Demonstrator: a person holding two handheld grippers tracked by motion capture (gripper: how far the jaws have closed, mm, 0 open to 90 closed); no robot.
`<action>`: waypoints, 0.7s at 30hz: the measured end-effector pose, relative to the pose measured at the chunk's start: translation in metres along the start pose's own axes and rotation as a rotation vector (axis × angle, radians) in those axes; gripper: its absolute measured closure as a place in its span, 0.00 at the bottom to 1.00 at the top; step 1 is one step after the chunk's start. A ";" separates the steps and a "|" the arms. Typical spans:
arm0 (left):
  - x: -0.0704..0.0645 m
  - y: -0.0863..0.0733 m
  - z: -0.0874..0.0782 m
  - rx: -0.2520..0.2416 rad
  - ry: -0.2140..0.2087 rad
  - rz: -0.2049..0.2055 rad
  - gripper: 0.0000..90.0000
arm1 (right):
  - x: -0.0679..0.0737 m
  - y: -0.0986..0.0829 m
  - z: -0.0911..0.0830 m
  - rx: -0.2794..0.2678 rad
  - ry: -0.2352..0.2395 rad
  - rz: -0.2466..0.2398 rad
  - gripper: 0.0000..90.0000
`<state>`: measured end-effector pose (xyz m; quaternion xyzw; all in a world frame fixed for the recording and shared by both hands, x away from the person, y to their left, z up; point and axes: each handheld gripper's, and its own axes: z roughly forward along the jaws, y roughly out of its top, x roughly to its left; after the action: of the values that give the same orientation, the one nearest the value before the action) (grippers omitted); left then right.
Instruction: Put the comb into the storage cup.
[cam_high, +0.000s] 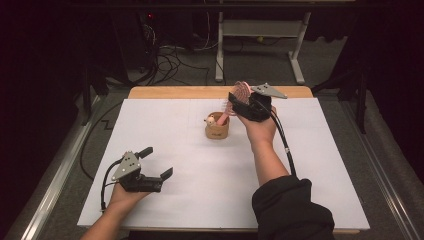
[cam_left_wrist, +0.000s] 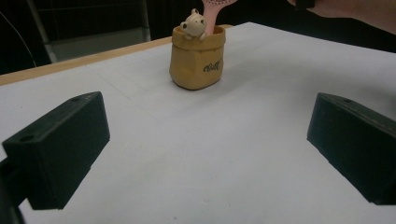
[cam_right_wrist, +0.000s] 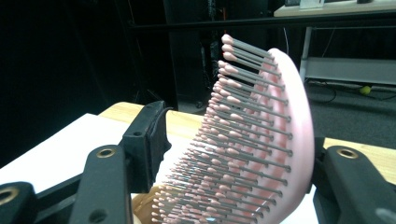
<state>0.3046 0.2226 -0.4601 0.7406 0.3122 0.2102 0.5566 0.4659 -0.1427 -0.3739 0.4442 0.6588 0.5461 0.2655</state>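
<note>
A pink hairbrush (cam_high: 241, 92) with grey pink-tipped bristles (cam_right_wrist: 243, 140) stands tilted, its handle (cam_left_wrist: 212, 9) down in a small tan pot (cam_high: 217, 128) (cam_left_wrist: 196, 60) with a little bear figure (cam_left_wrist: 193, 23) on its rim. My right gripper (cam_high: 245, 102) (cam_right_wrist: 233, 154) is shut on the brush head, one jaw against the bristles and one against the pink back. My left gripper (cam_high: 157, 162) (cam_left_wrist: 205, 144) rests low over the white sheet at front left, open, nothing between its jaws, facing the pot.
The white sheet (cam_high: 200, 200) covers a wooden table (cam_high: 165, 92) whose far edge shows behind the pot. Beyond it are a desk frame (cam_high: 260, 30) and loose cables (cam_high: 170, 60) on the floor. A metal rail (cam_high: 55, 175) runs along the left.
</note>
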 end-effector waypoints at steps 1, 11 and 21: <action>0.000 0.000 0.000 0.002 -0.001 -0.002 0.00 | -0.001 0.000 0.000 0.002 0.001 0.005 0.47; 0.002 -0.001 0.001 0.007 0.000 -0.007 0.00 | -0.007 -0.005 -0.005 0.009 -0.002 0.017 0.45; 0.003 -0.002 0.001 0.005 -0.001 -0.016 0.00 | -0.012 -0.008 -0.007 0.014 0.010 0.021 0.46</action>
<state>0.3065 0.2245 -0.4618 0.7395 0.3185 0.2046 0.5566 0.4634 -0.1571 -0.3811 0.4504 0.6593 0.5461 0.2534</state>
